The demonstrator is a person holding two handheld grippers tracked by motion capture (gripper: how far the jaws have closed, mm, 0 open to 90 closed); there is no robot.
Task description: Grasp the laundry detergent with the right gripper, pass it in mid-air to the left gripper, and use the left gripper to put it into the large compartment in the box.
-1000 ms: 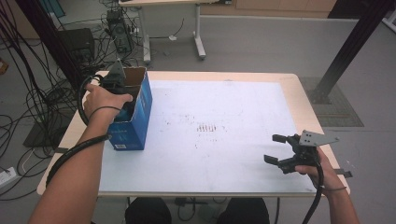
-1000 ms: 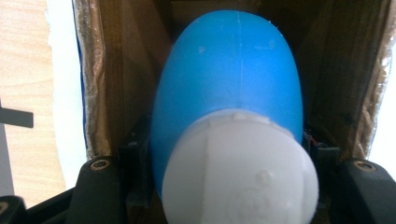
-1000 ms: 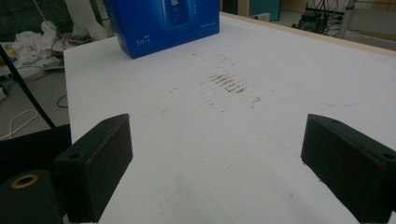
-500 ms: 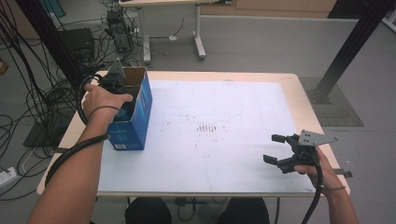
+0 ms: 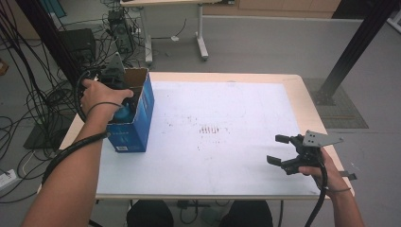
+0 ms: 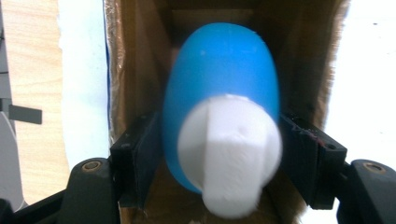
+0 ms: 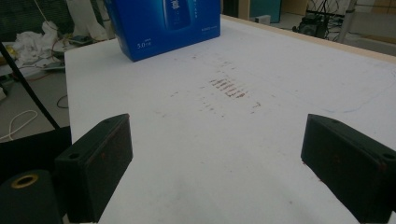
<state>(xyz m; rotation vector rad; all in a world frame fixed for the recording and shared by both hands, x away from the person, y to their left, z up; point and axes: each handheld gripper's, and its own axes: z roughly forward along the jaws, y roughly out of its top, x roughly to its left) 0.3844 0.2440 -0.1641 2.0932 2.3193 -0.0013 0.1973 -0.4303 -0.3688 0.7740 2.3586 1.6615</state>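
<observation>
A rounded blue plastic bottle with a white cap (image 6: 222,126) sits inside an open-topped blue cardboard box (image 5: 135,123) with a brown inner lining. In the left gripper view, the bottle's cap points towards the camera, and the bottle's body is clamped between the two black jaws, one pressed against each side. The left gripper (image 6: 222,154) reaches down into the box's open top. From the high view, the person's left hand (image 5: 101,94) holds that gripper over the box, and a patch of the blue bottle shows just below the hand.

The box stands upright near the left edge of a white table top with a light wooden border (image 5: 227,156). Faint reddish marks (image 5: 213,128) speckle the middle of the white surface.

Well apart from the box, the right gripper (image 5: 283,152) sits near the table's front right corner, held in the person's right hand (image 5: 326,170). Its jaws stand wide apart with nothing between them, hovering just over the white surface.
</observation>
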